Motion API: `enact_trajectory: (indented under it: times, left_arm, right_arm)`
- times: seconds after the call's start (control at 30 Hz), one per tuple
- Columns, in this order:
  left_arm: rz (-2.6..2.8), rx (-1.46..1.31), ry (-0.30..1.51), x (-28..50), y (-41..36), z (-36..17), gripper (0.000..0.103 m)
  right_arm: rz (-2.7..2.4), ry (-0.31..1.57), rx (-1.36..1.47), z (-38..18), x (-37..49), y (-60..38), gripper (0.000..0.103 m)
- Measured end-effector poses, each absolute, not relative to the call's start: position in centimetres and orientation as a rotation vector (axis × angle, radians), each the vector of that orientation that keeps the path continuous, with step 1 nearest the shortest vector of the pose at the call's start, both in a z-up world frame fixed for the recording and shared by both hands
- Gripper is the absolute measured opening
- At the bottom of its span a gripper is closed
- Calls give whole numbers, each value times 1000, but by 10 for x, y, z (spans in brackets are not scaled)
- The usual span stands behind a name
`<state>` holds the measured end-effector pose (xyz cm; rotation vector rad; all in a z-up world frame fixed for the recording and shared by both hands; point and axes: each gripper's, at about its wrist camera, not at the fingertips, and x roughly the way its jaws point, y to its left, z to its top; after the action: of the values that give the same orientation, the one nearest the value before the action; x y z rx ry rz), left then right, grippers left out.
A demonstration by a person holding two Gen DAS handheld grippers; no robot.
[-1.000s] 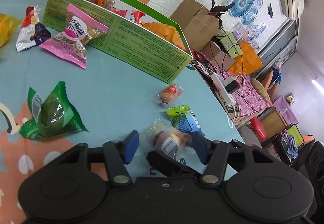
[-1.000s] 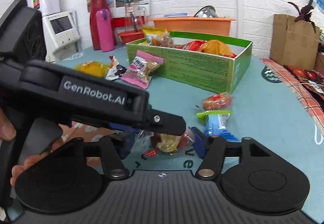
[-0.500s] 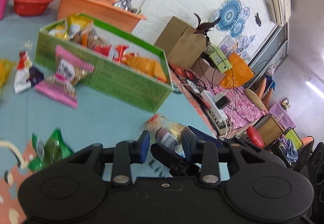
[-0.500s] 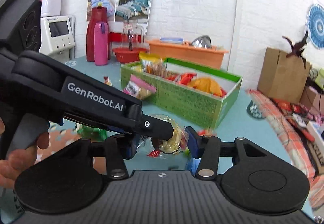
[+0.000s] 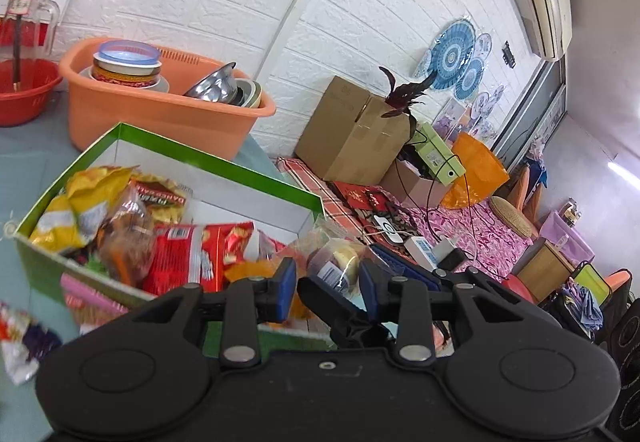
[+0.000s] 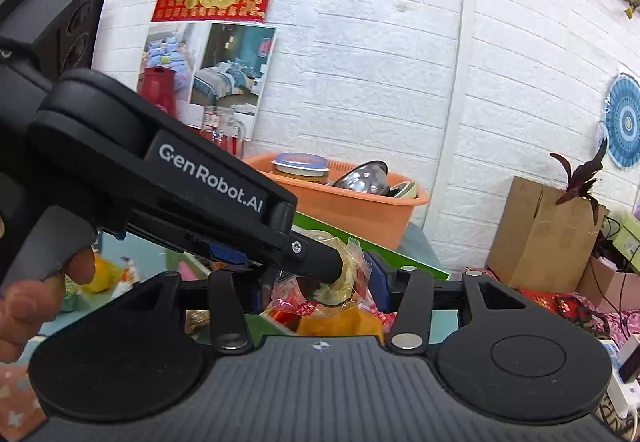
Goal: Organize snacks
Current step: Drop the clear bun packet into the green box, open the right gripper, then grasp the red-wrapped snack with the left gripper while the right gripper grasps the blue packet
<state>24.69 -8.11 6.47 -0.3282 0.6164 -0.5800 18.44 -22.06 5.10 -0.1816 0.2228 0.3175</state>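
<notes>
Left wrist view: the left hand-held gripper (image 5: 327, 282) and the right one's fingers (image 5: 384, 262) meet around a clear-wrapped snack (image 5: 334, 262), which hangs over the near right corner of the green box (image 5: 224, 166). Whether the left pads actually press it, I cannot tell. Chip bags (image 5: 176, 254) fill the box; an orange basin (image 5: 160, 114) stands behind it.

Right wrist view: the right hand-held gripper (image 6: 316, 286) brackets the snack (image 6: 340, 278); the left one's finger (image 6: 316, 260) touches it. Its grip is also unclear. The tabletop (image 6: 420, 242) shows beyond.

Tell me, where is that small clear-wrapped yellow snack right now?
The clear-wrapped yellow snack sits pinched in the left gripper, raised over the near right corner of the green cardboard box of snacks.
</notes>
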Motion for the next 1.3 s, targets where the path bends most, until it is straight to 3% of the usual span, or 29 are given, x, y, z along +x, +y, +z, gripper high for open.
enact_trajectory:
  times: [0.27,0.3,0.33,0.37,0.63,0.93,1.3]
  left_arm:
    - [-573,-310,646,299,-95,50,69]
    - [-568,-302,651,303,-96,46,78]
    - [-558,-296,647,305,-96,43,100]
    - [-548,-293,639,304,-95,40,103]
    - [-501,-307,606,266,-70,47,103]
    - [-477,-314,561,170,-40,72,103]
    - [-437,-360,597,88,-12,26,103]
  right_arm:
    - [307,239,-148,39,236,-237,82]
    - [310,245,-142,37,242,-238,86]
    - [316,258,-133,34,247,-239,88]
    - [317,283,-123,30,251,-240,103]
    - [262,315,-96,29,227,-252,103]
    - [266,303,-35,57,142,-256,103]
    - [280,480,-18,3,95,-260,103]
